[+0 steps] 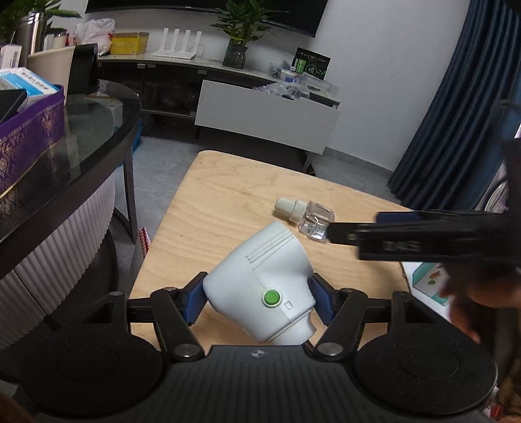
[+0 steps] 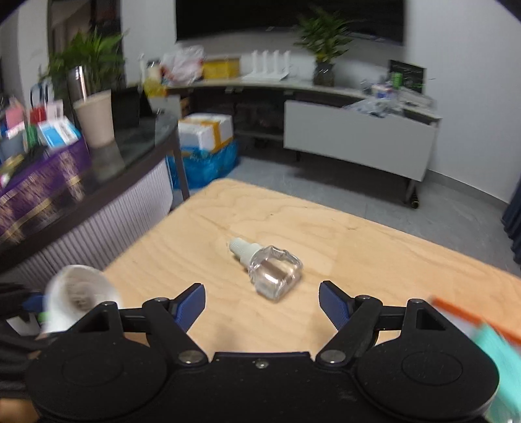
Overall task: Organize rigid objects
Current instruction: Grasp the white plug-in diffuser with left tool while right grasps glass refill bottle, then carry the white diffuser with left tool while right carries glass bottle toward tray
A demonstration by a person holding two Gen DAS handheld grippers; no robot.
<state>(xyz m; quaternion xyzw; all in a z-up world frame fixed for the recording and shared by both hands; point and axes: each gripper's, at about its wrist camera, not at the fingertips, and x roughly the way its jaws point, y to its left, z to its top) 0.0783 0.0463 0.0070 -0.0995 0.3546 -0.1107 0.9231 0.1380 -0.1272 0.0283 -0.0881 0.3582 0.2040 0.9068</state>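
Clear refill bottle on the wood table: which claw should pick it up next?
Right. The right claw is open and empty just short of the bottle; the left claw is shut on the white plug-in device.

I'm holding a white plug-in device (image 1: 260,289) with a green button, tilted, above the wooden table (image 1: 208,208); a clear white-capped bottle (image 2: 272,268) is lying sideways there.

A living room in a home — a big dark TV (image 2: 289,19) on the wall above a long low cabinet (image 1: 267,107) with a router (image 1: 176,45) and potted plant (image 1: 239,35), blue curtains (image 1: 456,107), a glass-topped table (image 1: 97,123) — household clutter all around.
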